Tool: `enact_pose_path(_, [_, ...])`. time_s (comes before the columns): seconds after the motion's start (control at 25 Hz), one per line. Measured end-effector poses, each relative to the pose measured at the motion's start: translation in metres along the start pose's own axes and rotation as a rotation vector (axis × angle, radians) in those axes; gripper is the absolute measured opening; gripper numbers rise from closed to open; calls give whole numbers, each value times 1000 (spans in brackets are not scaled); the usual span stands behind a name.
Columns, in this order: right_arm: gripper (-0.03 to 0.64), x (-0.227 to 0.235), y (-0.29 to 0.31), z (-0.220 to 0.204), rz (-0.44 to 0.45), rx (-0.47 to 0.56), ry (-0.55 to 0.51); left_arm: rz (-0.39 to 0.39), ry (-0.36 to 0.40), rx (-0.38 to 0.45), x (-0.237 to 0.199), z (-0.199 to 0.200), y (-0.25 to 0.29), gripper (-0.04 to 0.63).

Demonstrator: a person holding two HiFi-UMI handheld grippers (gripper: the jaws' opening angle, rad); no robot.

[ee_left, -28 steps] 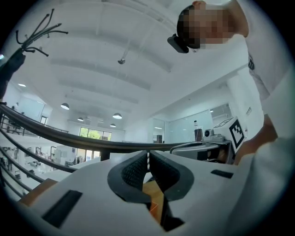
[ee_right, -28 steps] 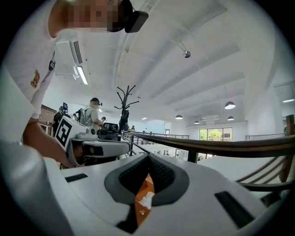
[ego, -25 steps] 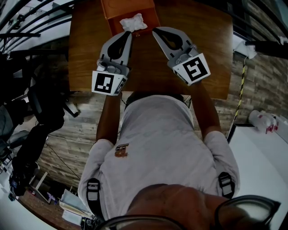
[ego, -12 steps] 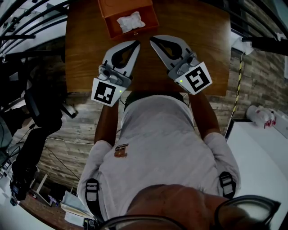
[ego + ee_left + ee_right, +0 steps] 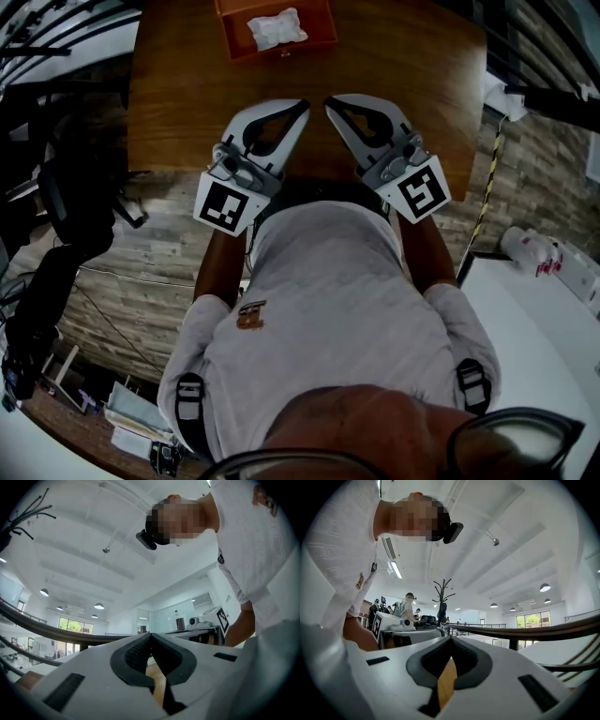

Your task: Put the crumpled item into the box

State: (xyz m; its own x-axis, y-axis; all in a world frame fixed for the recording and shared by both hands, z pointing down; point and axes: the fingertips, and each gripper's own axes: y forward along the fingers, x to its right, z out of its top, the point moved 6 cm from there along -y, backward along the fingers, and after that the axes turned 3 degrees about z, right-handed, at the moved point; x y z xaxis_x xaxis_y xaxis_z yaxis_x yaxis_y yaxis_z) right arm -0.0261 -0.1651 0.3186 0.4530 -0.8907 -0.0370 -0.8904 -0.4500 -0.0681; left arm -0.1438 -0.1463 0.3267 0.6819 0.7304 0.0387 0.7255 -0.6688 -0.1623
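A white crumpled item (image 5: 276, 29) lies inside the orange box (image 5: 319, 37) at the far edge of the wooden table (image 5: 412, 66). My left gripper (image 5: 302, 105) is shut and holds nothing; its tip is over the table well short of the box. Beside it my right gripper (image 5: 330, 101) is also shut and empty. Both tips almost meet in the middle. In the left gripper view the dark pads (image 5: 140, 649) are pressed together, tilted up toward the ceiling. The right gripper view shows its pads (image 5: 461, 654) closed the same way.
The table's near edge (image 5: 169, 169) runs just under the grippers, with wood-plank floor (image 5: 141, 272) below. A white table (image 5: 534, 328) stands at the right and dark chairs (image 5: 66, 197) at the left. A coat rack (image 5: 442, 592) and people stand far behind.
Both grippers have drawn back from the box toward the person and their tips have come closer together. The crumpled item stays in the box.
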Motion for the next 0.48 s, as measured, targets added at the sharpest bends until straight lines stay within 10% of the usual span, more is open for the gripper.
enact_pose_path(0.48, [32,-48,-102,27,137,97,-23,189,-5,32,124,28,-20,20])
